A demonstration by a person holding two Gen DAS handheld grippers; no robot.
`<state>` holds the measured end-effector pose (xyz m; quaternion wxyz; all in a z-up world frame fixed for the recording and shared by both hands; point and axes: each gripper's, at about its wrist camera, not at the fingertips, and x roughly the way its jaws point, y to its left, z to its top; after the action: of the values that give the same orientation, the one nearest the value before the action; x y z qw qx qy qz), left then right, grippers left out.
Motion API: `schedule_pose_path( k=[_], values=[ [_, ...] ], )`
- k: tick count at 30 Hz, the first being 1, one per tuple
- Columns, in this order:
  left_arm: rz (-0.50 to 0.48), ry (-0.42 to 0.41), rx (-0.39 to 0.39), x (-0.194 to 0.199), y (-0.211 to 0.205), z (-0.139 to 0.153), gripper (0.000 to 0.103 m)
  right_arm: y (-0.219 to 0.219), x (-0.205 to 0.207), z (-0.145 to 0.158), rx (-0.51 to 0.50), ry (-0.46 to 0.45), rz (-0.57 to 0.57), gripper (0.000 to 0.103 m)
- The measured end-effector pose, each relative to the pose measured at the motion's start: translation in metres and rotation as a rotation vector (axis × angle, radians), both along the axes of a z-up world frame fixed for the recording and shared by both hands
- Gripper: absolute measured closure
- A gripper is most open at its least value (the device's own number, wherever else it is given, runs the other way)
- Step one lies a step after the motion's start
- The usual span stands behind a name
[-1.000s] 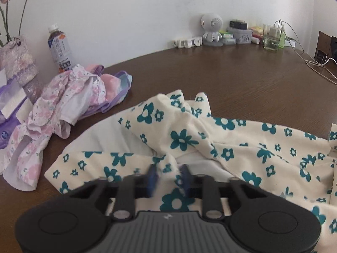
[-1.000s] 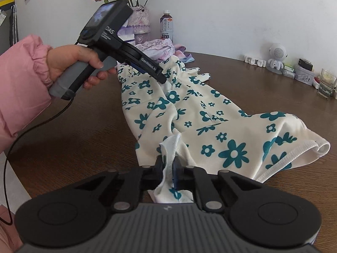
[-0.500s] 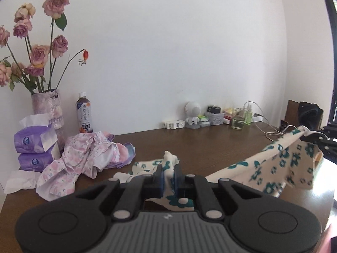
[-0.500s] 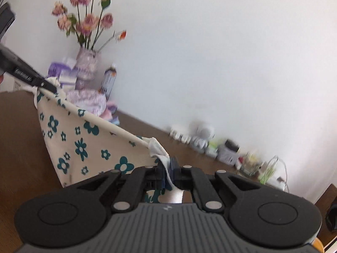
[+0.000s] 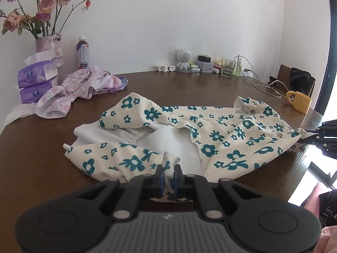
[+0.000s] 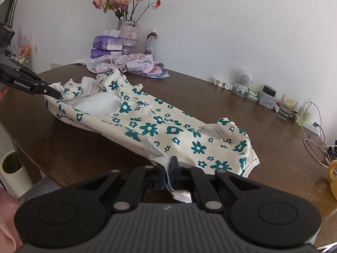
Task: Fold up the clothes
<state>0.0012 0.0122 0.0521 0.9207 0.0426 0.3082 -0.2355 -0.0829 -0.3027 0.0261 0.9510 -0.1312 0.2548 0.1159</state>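
Cream floral garment (image 5: 221,135) is pinched at opposite ends by left hand-held gripper (image 5: 168,178) and right hand-held gripper (image 6: 167,174).

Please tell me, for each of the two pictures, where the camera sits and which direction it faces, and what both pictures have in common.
Left wrist: sits on the left gripper, looks along its fingers across the floral garment toward the wall; the right gripper enters at the right edge.
Right wrist: sits on the right gripper, looks along the garment toward the vase; the left gripper enters from the left.
Shared: garment, brown table, bottle, tissue packs, pink clothes pile.
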Motion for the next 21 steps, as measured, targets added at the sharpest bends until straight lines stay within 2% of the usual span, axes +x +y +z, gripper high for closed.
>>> schedule_pose_path(
  k=[6, 15, 18, 21],
  values=[
    [0.017, 0.069, -0.022, 0.007, 0.006, -0.015, 0.094, 0.000, 0.000, -0.014, 0.037, -0.011, -0.059, 0.099],
    [0.057, 0.075, 0.020, 0.003, -0.003, -0.015, 0.081, 0.003, -0.011, -0.031, 0.087, -0.003, -0.093, 0.099],
    [0.059, 0.082, 0.022, 0.004, -0.004, -0.018, 0.082, 0.004, -0.013, -0.031, 0.089, -0.004, -0.091, 0.099],
    [0.057, 0.085, 0.018, 0.005, -0.003, -0.021, 0.093, 0.005, -0.015, -0.032, 0.088, -0.001, -0.090, 0.099]
  ],
)
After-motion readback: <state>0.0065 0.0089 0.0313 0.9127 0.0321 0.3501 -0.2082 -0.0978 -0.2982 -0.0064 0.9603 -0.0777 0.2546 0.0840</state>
